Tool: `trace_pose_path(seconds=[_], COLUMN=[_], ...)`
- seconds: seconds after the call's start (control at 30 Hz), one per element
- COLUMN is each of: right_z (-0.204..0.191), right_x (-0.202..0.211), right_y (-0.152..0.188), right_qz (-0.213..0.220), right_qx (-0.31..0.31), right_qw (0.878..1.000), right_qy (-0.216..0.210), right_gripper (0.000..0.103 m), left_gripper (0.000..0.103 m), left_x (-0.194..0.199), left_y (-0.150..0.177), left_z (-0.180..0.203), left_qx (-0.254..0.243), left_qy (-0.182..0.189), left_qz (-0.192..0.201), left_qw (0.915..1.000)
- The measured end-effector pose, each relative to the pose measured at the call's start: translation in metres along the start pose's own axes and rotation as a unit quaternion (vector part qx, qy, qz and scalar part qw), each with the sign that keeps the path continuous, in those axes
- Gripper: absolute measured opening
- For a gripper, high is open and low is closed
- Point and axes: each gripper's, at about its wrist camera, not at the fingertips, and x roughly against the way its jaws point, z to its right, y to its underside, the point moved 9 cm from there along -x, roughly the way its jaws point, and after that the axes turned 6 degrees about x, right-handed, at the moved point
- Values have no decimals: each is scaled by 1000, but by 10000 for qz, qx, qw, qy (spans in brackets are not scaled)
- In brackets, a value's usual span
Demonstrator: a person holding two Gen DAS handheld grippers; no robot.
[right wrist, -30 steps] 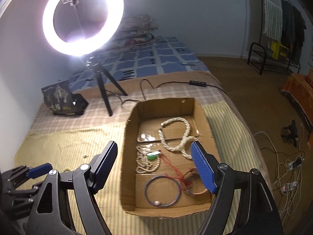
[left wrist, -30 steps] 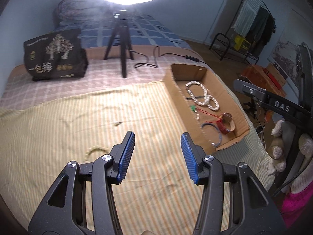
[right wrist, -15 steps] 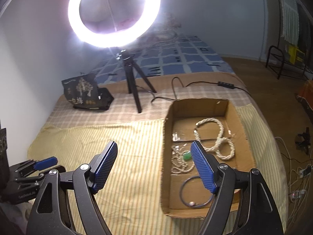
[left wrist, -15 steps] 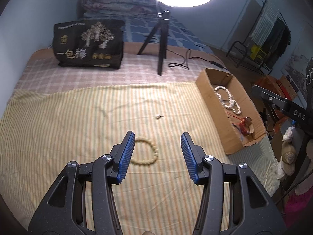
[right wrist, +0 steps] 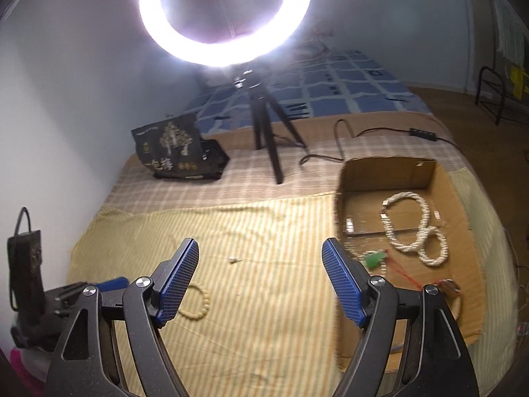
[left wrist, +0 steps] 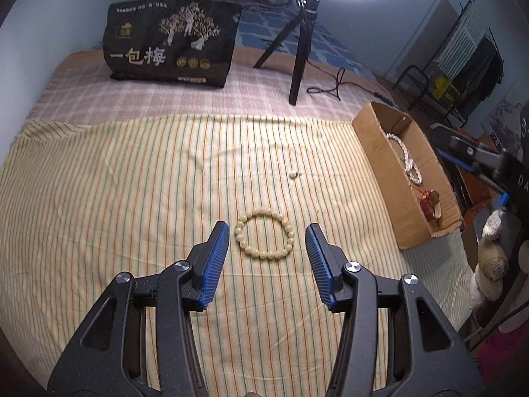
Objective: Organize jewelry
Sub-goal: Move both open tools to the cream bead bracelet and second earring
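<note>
A cream bead bracelet [left wrist: 264, 234] lies flat on the striped yellow cloth [left wrist: 132, 182]. My left gripper [left wrist: 267, 235] is open and empty, its blue pads just short of the bracelet on either side. The bracelet also shows in the right wrist view [right wrist: 198, 304], partly behind my finger. My right gripper [right wrist: 261, 258] is open and empty above the cloth, left of the cardboard box [right wrist: 456, 195]. The box holds white bead necklaces [right wrist: 413, 228], a green pendant [right wrist: 373, 259] and a red-brown bangle [left wrist: 429, 198]. A small pale bead piece [left wrist: 293, 174] lies loose on the cloth.
A ring light on a black tripod [left wrist: 299, 43] stands at the back, its cable [left wrist: 330, 82] trailing right. A black printed bag [left wrist: 172, 39] sits back left. The box [left wrist: 377, 172] lies along the bed's right edge. A clothes rack [left wrist: 463, 56] stands beyond.
My left gripper swung left and closed in on the cream bracelet, now between its open pads. My right gripper moved left off the box to over the cloth.
</note>
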Motion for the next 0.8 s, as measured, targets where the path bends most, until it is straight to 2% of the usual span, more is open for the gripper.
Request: trace_pose_path(seconds=[0.1,0.13,0.17,0.23,0.27,0.33,0.4,0.6,0.8], right_z=[-14,-17,-22,-29,-33,-36,-39,-42,-46], right_x=[-13,-18,-24,-34,-40,-51,-63,-94,-121], right_y=[3,5,6,10,12,16,20,30,37], right_qz=[-173,-235,-321,-505,-581,-708,-854,-1180,-1390], right_qx=[98,120,140,141,129,93,36,-179,-153], right_qw=[9997,9995,9992,9980,9974,9963,9949,9908,9886], right_qy=[-113,-148,-211,-356,-417,-468,-539,-644,-557], right_gripper=[76,74,68,61,60,58,50,40,36], left_gripper=[50,50,48,38,38,38,38,38,37], left_x=[-5,-7,-9,-14,-18,-24,-29,-40,-48], left_y=[4,5,6,9,11,14,16,17,17], left_z=[-2,-3,-5,-7,-8,-10,-12,-15,-21], left_qx=[-21,-22,-16,-2,14,57,82,94,146], left_qy=[-18,-20,-21,-21,-20,-21,-24,-46,-60], left_qz=[-75,-97,-126,-206,-259,-322,-372,-449,-503], left_qw=[10000,9999,9999,9998,9997,9995,9993,9989,9986])
